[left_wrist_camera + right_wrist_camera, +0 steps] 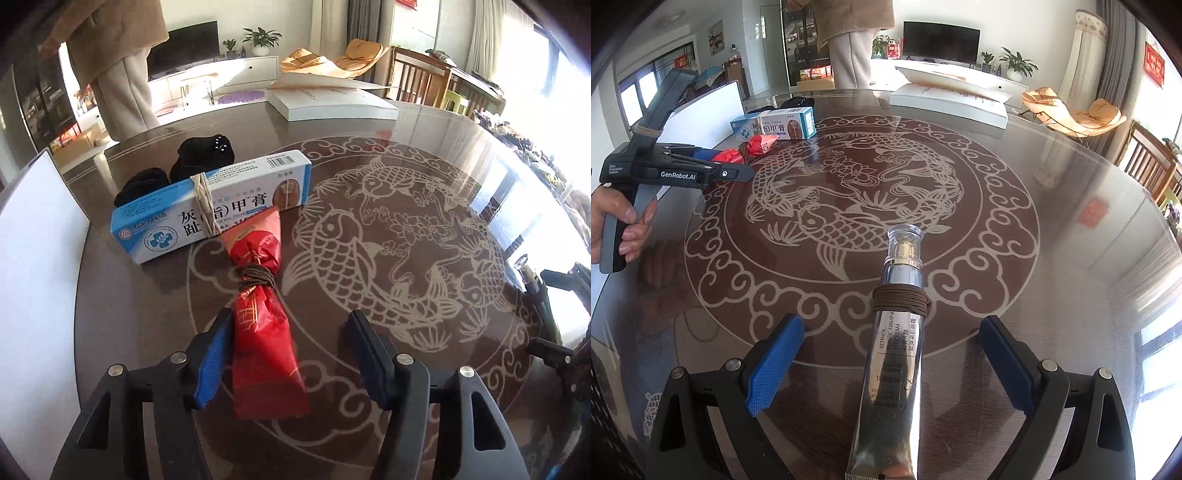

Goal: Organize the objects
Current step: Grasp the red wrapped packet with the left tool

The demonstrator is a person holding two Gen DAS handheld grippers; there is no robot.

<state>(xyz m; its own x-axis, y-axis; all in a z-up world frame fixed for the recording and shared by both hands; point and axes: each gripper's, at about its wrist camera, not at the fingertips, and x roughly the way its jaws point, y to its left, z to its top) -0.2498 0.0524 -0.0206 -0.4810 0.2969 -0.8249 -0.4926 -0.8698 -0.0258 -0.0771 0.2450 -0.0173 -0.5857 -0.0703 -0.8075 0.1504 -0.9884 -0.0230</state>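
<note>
The red tube (264,332) lies on the table (406,369) near the blue-and-white box (221,206), between the pads of the left gripper (291,354), which stands released, right pad clear. It looks light, soft and crinkly: grip below the cord binding. The right gripper (886,362) gapes wide around the silver tube (894,350), likely smooth and slippery.

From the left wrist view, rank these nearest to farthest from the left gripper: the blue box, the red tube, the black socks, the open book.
1. Red tube, between the left gripper's fingers.
2. Blue box, just beyond the tube's far end.
3. Black socks, behind the box, left.
4. Open book, at the table's far edge.
</note>
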